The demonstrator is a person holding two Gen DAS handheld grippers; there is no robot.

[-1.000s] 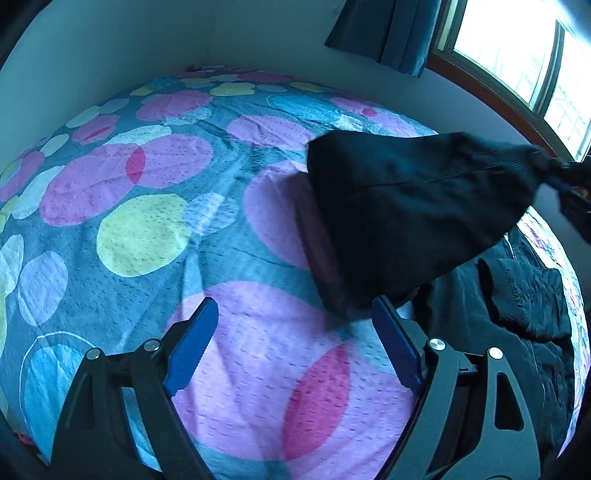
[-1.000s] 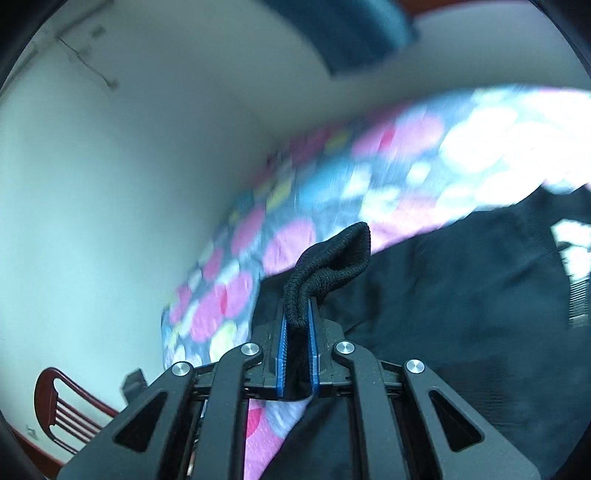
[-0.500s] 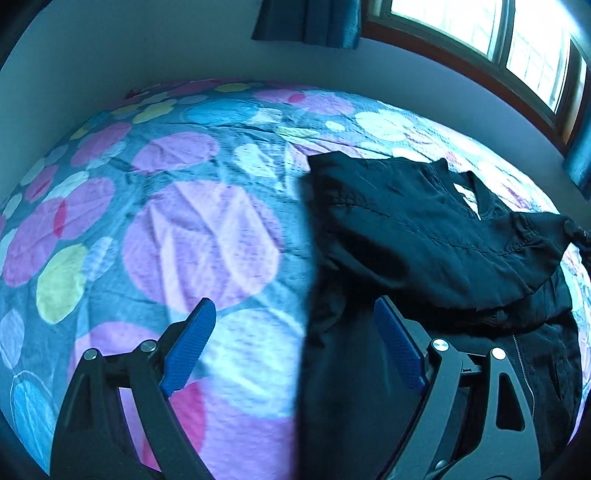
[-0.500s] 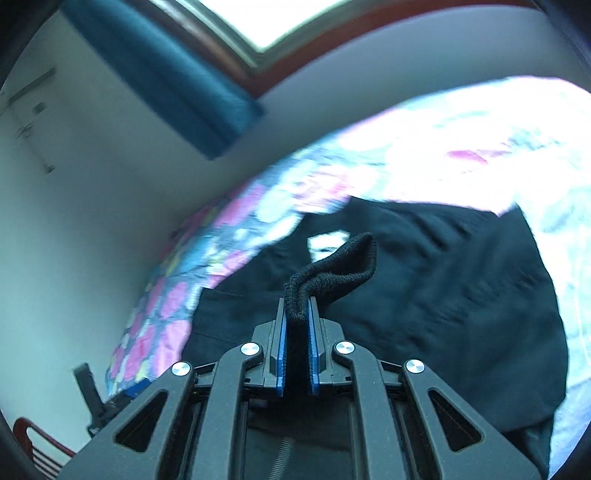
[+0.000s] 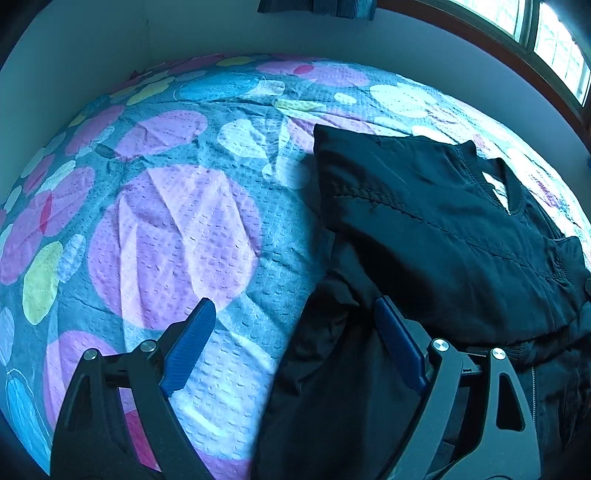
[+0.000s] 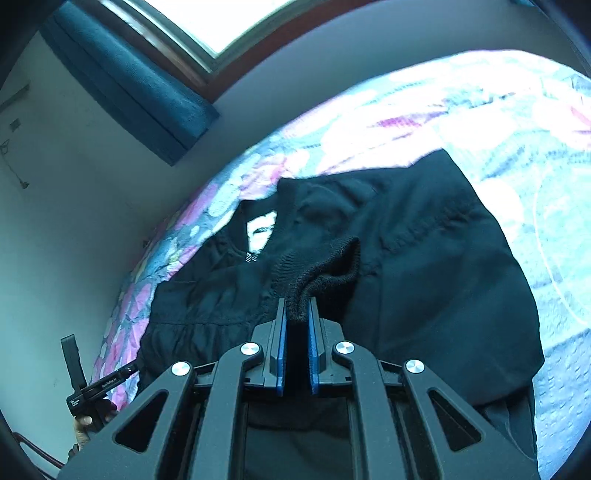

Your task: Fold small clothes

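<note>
A small black jacket (image 5: 443, 229) lies on the dotted bedspread (image 5: 166, 221), its left sleeve folded across the chest. My left gripper (image 5: 291, 317) is open and empty, low over the jacket's left edge, its right finger over the fabric. In the right wrist view my right gripper (image 6: 296, 314) is shut on the sleeve's ribbed black cuff (image 6: 325, 273), held over the jacket body (image 6: 424, 277). The collar with a white label (image 6: 262, 232) shows behind the cuff.
The bed meets walls at the back (image 5: 184, 33). A window with a dark blue curtain (image 6: 129, 81) is above the bed. The left gripper's handle and a hand (image 6: 85, 402) show at the lower left of the right wrist view.
My right gripper carried the sleeve cuff across the jacket and lowered it; the sleeve now lies folded over the chest. My left gripper moved right, closer to the jacket's edge.
</note>
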